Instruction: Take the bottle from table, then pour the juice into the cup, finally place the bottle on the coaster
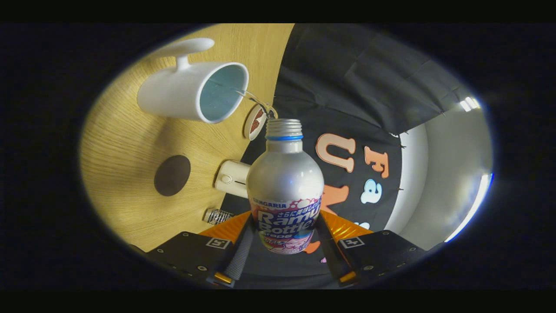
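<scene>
Silver bottle (284, 182), base hidden, clamped between gripper (284, 237) fingers.

Mounted on the gripper (284, 237), looking forward along its jaws, which close on the bottle (284, 187) very near the lens; rolled sideways, so the desk (126, 148) stands as a wall on one side and the booth's cloth wall (347, 87) on the other; cup (193, 91) and coaster (172, 175) seen at close range beyond the jaws.
</scene>
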The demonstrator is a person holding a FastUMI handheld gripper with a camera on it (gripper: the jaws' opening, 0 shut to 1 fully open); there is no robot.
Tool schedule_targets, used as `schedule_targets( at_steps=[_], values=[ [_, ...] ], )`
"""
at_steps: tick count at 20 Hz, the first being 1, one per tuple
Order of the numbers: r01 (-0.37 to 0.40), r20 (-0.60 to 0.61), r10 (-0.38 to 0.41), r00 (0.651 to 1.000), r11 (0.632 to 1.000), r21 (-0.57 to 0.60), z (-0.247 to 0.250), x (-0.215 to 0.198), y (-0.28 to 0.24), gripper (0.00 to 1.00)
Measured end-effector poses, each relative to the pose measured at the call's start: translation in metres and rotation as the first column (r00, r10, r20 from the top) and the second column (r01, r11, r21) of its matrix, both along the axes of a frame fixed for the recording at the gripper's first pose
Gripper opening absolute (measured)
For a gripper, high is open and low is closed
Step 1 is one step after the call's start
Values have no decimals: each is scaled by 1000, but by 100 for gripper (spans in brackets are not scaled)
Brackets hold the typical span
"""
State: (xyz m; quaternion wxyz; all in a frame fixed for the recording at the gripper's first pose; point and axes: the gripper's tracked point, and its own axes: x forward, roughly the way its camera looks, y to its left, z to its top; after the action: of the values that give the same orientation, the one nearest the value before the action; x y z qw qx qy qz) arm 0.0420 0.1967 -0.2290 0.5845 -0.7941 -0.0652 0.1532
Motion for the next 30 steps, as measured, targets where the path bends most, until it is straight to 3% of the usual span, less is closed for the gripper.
schedule_targets(
  at_steps=[14, 30],
  values=[
    [-26, 7, 27, 1000, 997, -70, 10, 20, 4, 76],
    [-71, 22, 74, 997, 990, -120, 14, 6, 11, 76]
  ],
)
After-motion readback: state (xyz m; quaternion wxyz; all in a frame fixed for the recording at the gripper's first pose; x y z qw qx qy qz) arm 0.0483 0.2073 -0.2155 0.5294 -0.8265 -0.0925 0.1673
